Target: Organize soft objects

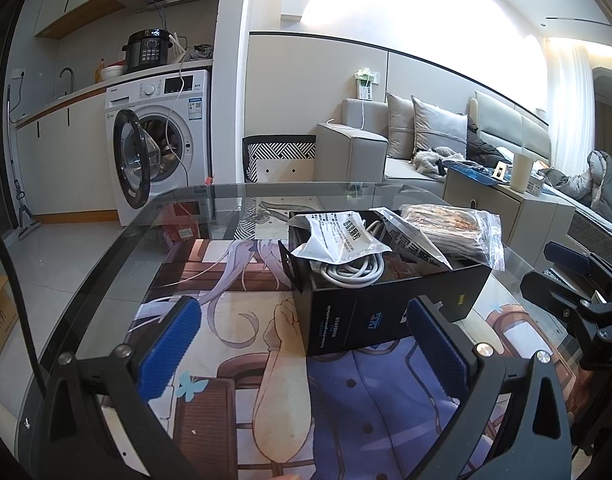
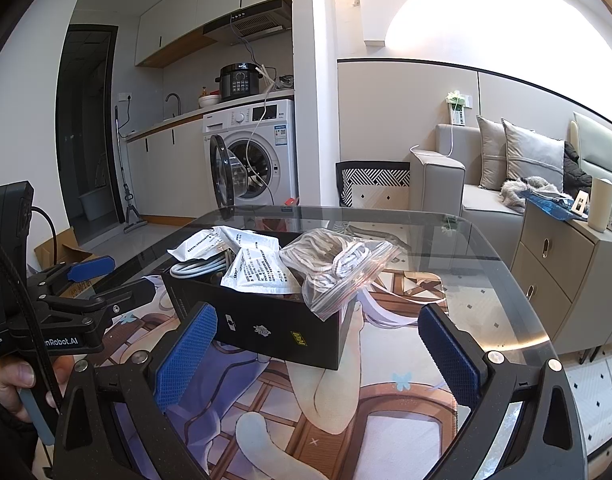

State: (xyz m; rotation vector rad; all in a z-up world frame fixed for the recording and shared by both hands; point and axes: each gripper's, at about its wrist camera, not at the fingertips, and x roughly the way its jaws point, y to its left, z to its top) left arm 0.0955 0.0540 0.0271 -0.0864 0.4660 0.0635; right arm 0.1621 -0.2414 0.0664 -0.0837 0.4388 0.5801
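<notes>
Both grippers wide, empty. Zip bag (image 2: 338,268) overhangs box (image 2: 266,320) at 12 o'clock from R gripper (image 2: 318,352); R nearer than L gripper (image 1: 302,344)

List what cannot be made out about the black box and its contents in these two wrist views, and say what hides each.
- Floor of the black box: both views, covered by white packets, a grey cable and a clear bag.
- Packet print: both views, too small.
- Full cable length: left view, under a packet.
- Clear bag's contents: right view, blurred by plastic; look like cords.
</notes>
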